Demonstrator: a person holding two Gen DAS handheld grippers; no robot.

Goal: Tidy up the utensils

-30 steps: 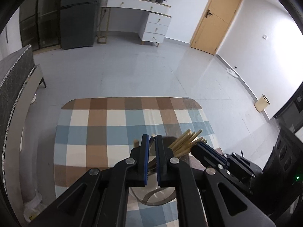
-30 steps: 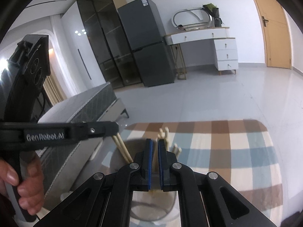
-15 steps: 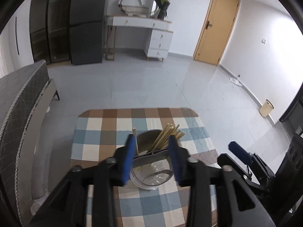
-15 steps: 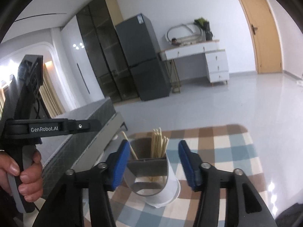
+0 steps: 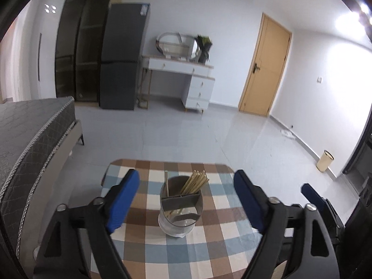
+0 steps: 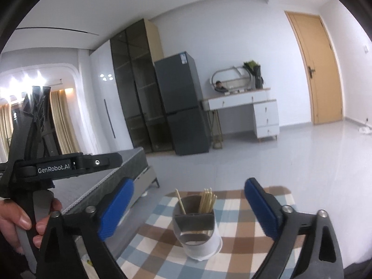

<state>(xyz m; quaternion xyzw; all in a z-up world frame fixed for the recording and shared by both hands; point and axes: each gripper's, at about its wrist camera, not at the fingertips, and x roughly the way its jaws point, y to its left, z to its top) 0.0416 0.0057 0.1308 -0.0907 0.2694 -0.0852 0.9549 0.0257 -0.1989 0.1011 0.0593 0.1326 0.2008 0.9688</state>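
Both grippers, left gripper and right gripper, have sprung wide and pulled back; chopsticks sit in the holder ahead — sorted, apparently.

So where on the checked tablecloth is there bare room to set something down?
Bare cloth shows all around the utensil holder, widest toward the near edge. Only the centre is taken, by the holder and its chopsticks. Both grippers hang open above.

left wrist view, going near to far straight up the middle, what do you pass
checkered tablecloth → utensil holder standing between the open left tongs, with the chopstick bundle in it → bare grey floor → white dressing table at the back wall
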